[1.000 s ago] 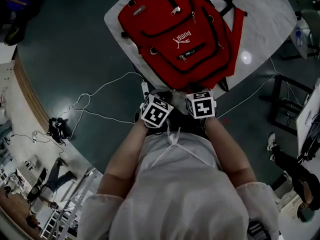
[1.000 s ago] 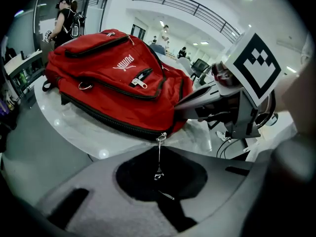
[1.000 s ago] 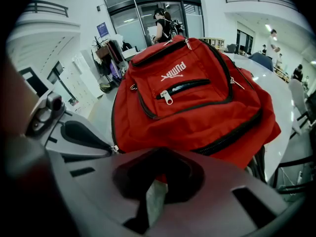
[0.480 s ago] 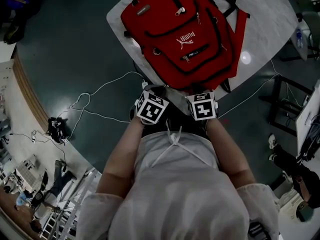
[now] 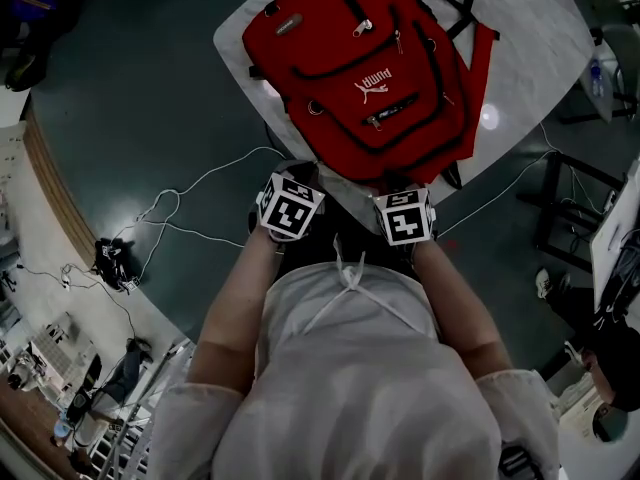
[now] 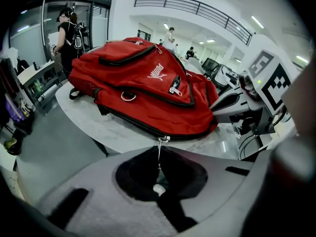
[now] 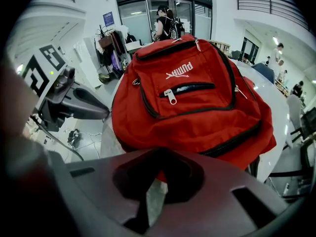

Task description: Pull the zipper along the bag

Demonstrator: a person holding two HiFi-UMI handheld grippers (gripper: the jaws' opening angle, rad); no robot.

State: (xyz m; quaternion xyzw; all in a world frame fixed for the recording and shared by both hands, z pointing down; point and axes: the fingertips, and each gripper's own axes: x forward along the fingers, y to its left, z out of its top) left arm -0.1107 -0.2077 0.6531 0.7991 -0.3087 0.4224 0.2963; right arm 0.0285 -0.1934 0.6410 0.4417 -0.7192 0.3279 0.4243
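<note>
While left tongs [image 6: 159, 176] pinch the zipper pull [image 6: 162, 140], right tongs [image 7: 158, 177] clamped on red backpack [image 7: 192, 102], near edge of worktop [image 5: 530, 48]

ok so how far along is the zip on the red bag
Gripping looks done: the left gripper is shut on the zipper pull, and the right gripper is shut on the backpack at its near edge. In hand: the slider sits partway along the visible zipper. Left: drawing it along the rest.
</note>
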